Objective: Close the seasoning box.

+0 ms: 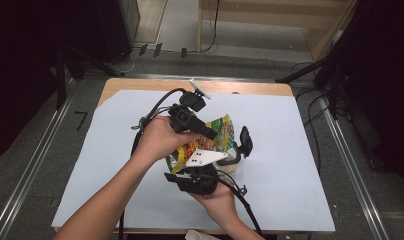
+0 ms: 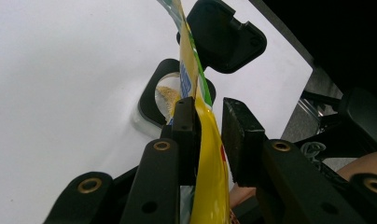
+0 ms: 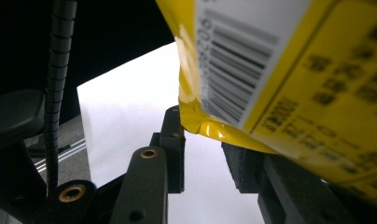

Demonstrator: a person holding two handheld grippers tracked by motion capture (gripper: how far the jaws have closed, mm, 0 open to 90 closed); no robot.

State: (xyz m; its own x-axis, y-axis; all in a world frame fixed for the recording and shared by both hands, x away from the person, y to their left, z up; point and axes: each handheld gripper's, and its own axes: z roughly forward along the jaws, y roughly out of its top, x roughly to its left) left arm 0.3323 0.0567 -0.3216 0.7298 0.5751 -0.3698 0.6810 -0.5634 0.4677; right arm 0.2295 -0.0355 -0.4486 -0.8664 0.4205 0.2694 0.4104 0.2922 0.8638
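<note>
A yellow snack bag point(image 1: 221, 131) hangs tilted over a clear container with a black rim point(image 1: 232, 161), whose black lid point(image 1: 246, 141) is flipped open. My left gripper point(image 1: 210, 134) is shut on the bag. In the left gripper view the bag point(image 2: 207, 158) runs between the pads point(image 2: 185, 121), above the container point(image 2: 165, 95), which holds yellowish grains. My right gripper point(image 1: 185, 165) comes up from below at the bag's lower end. In the right gripper view its jaws point(image 3: 203, 140) stand apart, with the bag's barcode corner point(image 3: 280, 70) at their tips and white table showing between them.
A white sheet point(image 1: 290, 190) covers the wooden table point(image 1: 250, 88). A small white object point(image 1: 200, 89) lies at the far edge, and a pale cup rim point(image 1: 200, 235) sits at the near edge. Cables trail from both grippers.
</note>
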